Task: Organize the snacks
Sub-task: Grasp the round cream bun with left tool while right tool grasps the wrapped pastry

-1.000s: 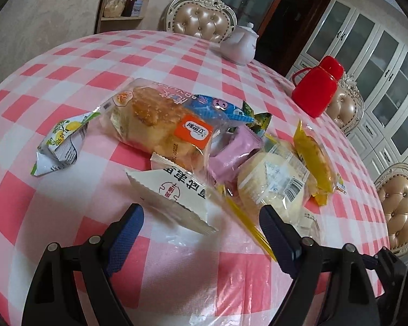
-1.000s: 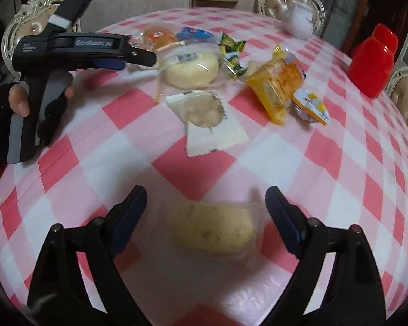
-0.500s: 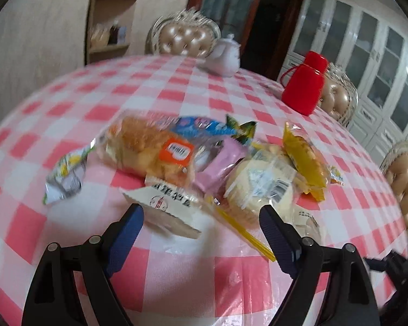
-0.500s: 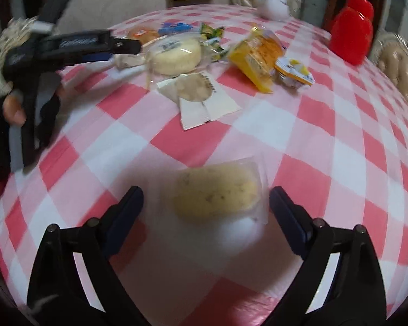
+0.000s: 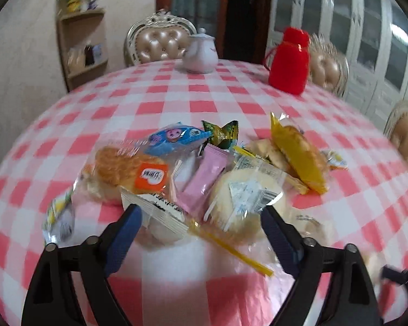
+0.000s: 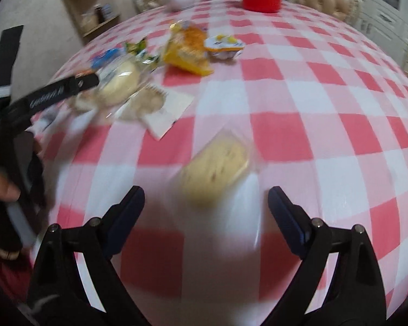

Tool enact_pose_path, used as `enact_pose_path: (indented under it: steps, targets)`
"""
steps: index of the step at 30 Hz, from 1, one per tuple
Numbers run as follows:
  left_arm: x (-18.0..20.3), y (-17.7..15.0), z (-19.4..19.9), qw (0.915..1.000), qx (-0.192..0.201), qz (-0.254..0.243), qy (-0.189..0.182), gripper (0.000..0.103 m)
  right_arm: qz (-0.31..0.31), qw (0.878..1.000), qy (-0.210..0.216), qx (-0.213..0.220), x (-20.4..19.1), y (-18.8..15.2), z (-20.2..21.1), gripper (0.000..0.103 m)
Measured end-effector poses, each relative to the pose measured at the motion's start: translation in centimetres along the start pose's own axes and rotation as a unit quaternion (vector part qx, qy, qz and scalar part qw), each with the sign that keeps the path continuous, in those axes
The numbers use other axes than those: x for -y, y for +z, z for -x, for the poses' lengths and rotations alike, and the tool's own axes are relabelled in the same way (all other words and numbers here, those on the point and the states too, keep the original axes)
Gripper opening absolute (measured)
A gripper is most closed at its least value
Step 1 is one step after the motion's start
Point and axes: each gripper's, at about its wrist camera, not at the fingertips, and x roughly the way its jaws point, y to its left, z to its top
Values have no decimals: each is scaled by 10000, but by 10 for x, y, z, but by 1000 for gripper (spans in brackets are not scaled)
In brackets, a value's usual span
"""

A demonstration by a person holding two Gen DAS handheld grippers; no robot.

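A heap of wrapped snacks lies on the red-and-white checked tablecloth (image 5: pixel 176 103): a bagged bread with an orange label (image 5: pixel 127 174), a pink packet (image 5: pixel 206 179), a round pale bun (image 5: pixel 247 198), a blue packet (image 5: pixel 176 138), a yellow packet (image 5: pixel 299 157) and a white wedge packet (image 5: pixel 160 212). My left gripper (image 5: pixel 201 233) hovers just short of the heap, its jaws opening, nothing pressed between them. In the right wrist view a lone wrapped pale cake (image 6: pixel 217 165) lies ahead of my right gripper (image 6: pixel 206 212), whose jaws are closing but stand apart from it.
A white teapot (image 5: pixel 200 54) and a red jug (image 5: pixel 288 62) stand at the table's far side, padded chairs (image 5: pixel 160 43) behind. A small cup snack (image 6: pixel 223 46) lies right of the heap. The other gripper and a gloved hand (image 6: pixel 11 168) fill the right view's left edge.
The left view has rolled and risen a little, so the heap now sits level and centred. The right view has rolled; the lone cake now lies slanted, further up between the jaws.
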Motion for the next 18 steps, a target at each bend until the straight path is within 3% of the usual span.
enact_pose_path:
  steps: [2, 4, 5, 6, 8, 10, 11, 15, 18]
  targets:
    - [13, 3, -6, 9993, -21, -348, 150, 97, 302, 9991, -228, 183, -7, -1, -1, 79]
    - [24, 5, 3, 9977, 187, -624, 207, 97, 363, 9984, -232, 363, -3, -3, 2, 58]
    - [28, 5, 12, 9969, 309, -680, 260, 97, 354, 9981, -253, 442, 0, -3, 4, 33]
    - [29, 6, 21, 9962, 434, -706, 248, 97, 340, 9978, -311, 476, 4, -3, 5, 18]
    - [28, 10, 41, 9950, 700, -703, 80, 99, 293, 9981, -248, 491, 7, -3, 5, 14]
    - [26, 19, 48, 9946, 723, -711, -235, 103, 271, 9983, -178, 491, 9, -3, 5, 11]
    - [28, 22, 43, 9944, 605, -757, -412, 103, 224, 9985, -100, 488, 11, -3, 6, 11]
    - [48, 23, -3, 9909, -42, -1345, -27, 103, 39, 9986, 228, 476, 23, -2, 2, 11]
    - [49, 12, -33, 9893, -376, -1398, -171, 98, -84, 9981, 433, 430, 29, 2, -1, 11]
